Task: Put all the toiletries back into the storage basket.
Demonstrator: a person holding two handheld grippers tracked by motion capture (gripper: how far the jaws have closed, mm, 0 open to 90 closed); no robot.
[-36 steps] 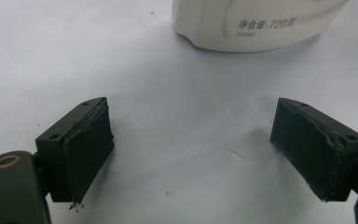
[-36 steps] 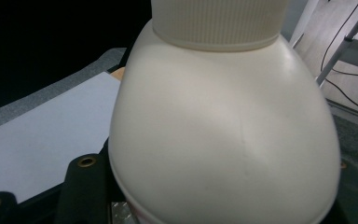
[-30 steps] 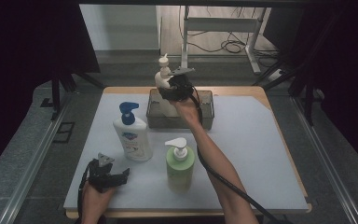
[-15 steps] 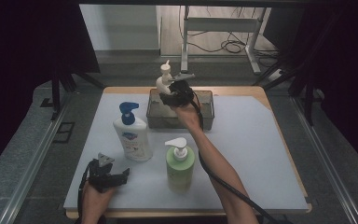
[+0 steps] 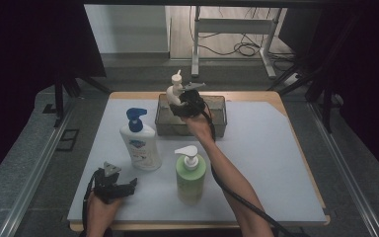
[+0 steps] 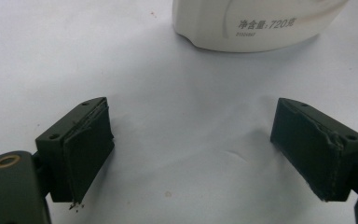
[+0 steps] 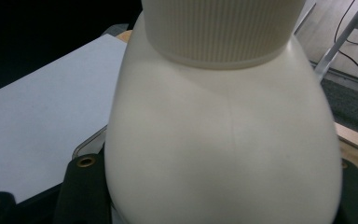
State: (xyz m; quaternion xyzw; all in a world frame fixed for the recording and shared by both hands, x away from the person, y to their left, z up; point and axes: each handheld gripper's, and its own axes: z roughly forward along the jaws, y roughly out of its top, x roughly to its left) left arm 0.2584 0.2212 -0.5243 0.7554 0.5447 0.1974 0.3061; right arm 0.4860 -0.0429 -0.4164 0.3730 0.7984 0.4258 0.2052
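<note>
Cream bottle (image 5: 173,92) over bin's (image 5: 217,126) left edge.

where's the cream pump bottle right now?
In the high view the cream pump bottle is at the far middle of the table, held by the right gripper above the left end of the grey bin.

Cream-white bottle (image 5: 173,93) with a ribbed collar, held over a dark grey bin (image 5: 216,114). White bottle (image 5: 140,145) wears a blue pump, the green bottle (image 5: 191,178) a white one. Pale grey desk (image 5: 271,163), wood-edged; black fingers (image 6: 86,144).
</note>
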